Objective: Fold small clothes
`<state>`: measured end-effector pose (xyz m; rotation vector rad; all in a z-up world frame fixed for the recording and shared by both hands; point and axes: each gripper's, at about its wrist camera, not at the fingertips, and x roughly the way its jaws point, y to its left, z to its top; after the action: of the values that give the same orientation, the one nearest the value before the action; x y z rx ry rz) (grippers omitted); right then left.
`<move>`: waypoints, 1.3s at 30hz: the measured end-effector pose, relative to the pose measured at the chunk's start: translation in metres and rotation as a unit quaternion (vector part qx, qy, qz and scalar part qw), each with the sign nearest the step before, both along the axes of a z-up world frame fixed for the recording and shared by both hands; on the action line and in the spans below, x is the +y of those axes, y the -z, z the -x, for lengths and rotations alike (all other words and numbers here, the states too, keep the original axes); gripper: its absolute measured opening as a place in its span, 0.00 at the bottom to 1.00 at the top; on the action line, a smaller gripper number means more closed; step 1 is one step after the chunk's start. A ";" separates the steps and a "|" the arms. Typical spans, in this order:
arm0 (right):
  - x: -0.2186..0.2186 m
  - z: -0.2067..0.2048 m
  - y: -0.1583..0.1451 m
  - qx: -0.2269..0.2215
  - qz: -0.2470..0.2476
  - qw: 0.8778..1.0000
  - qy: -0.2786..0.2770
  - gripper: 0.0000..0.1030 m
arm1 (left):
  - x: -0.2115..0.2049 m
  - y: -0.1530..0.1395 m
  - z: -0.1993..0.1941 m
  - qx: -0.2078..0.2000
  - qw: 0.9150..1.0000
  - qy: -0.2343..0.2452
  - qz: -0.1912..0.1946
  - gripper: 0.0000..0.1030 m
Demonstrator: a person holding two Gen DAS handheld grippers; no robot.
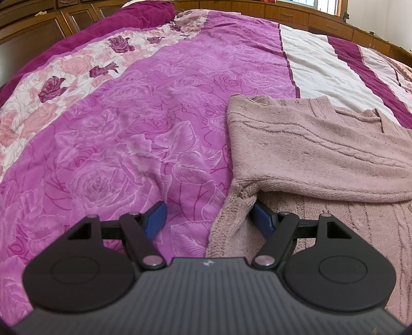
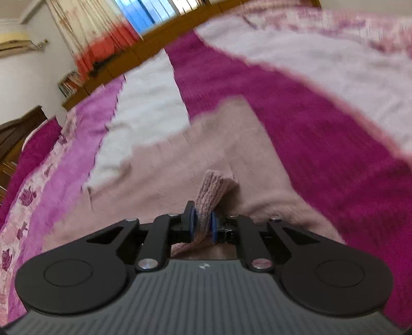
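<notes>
A dusty-pink knitted sweater (image 1: 316,152) lies on the bed at the right of the left wrist view, with one part folded over the rest. My left gripper (image 1: 208,219) stands open at its near left edge. One blue pad (image 1: 262,219) is tucked under the folded layer and the other rests over the bedspread, apart from the cloth. In the blurred right wrist view the sweater (image 2: 167,175) spreads out ahead. My right gripper (image 2: 203,224) is shut on its ribbed cuff (image 2: 212,189), which sticks up between the blue pads.
The bedspread (image 1: 123,134) is purple with rose patterns, plus white and magenta stripes (image 1: 316,64) further back. Wooden cabinets (image 1: 296,13) run behind the bed. A curtain (image 2: 85,33) and a low shelf with books (image 2: 69,85) stand past the bed's far side.
</notes>
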<state>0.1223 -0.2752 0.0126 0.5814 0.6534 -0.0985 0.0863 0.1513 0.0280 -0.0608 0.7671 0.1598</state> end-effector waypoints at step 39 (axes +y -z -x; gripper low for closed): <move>-0.133 -0.092 0.025 -0.084 -0.132 0.987 -0.040 0.09 | -0.056 -0.020 -0.061 -0.013 1.000 0.002 -0.012 0.72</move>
<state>0.2147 -0.4087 -0.0126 0.8090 0.5280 0.1147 0.1471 0.0955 0.0481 -0.0379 0.7394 0.1643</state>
